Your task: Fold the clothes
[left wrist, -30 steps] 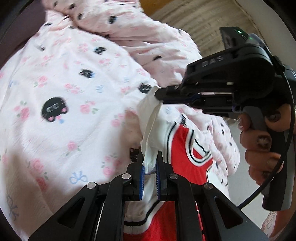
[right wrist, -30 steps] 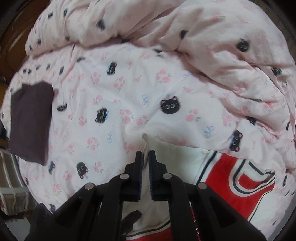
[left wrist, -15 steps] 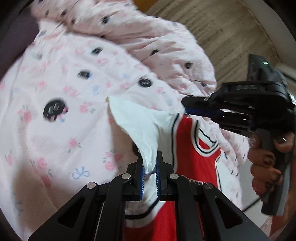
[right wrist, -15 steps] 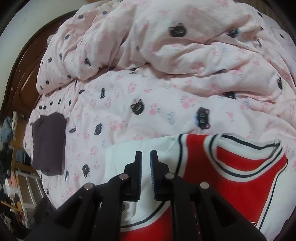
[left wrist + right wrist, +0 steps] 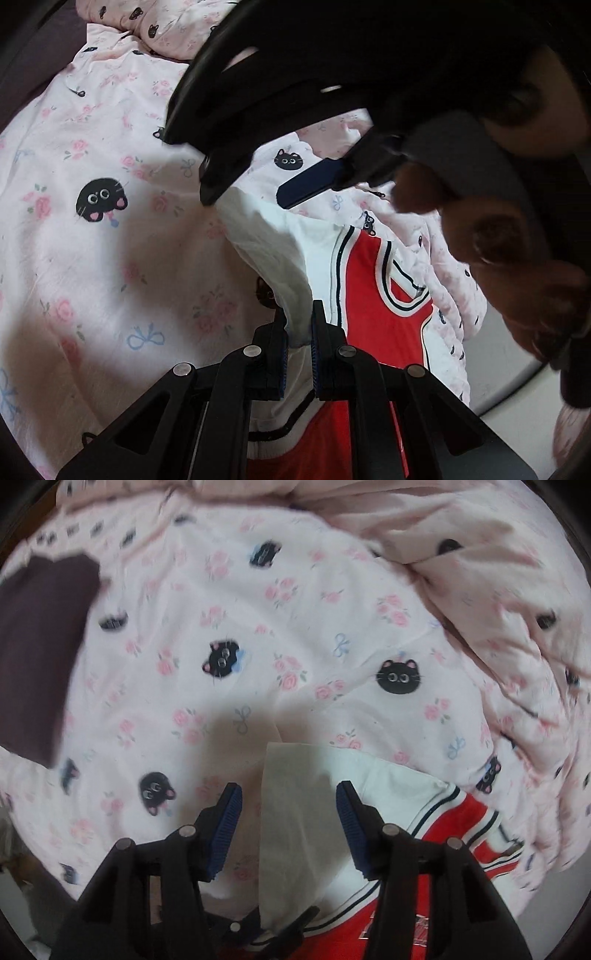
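Note:
A red and white jersey [image 5: 373, 295] with navy trim lies on a pink bedspread with a cat print [image 5: 92, 240]. My left gripper [image 5: 299, 328] is shut on the white sleeve [image 5: 273, 243] and lifts it off the bed. My right gripper [image 5: 288, 797] is open, its fingers either side of the sleeve's far end [image 5: 295, 797], not touching it. It also shows in the left wrist view [image 5: 251, 188], close above the sleeve, held by a hand [image 5: 498, 258].
A folded dark purple garment [image 5: 40, 635] lies on the bedspread [image 5: 314, 635] to the left. The bedding bunches into thick folds [image 5: 498, 554] at the back right. The bed's edge and pale floor [image 5: 517, 384] lie to the right.
My right gripper was shut and has opened, and it has come down close over the sleeve's far end. My left gripper keeps its hold on the sleeve.

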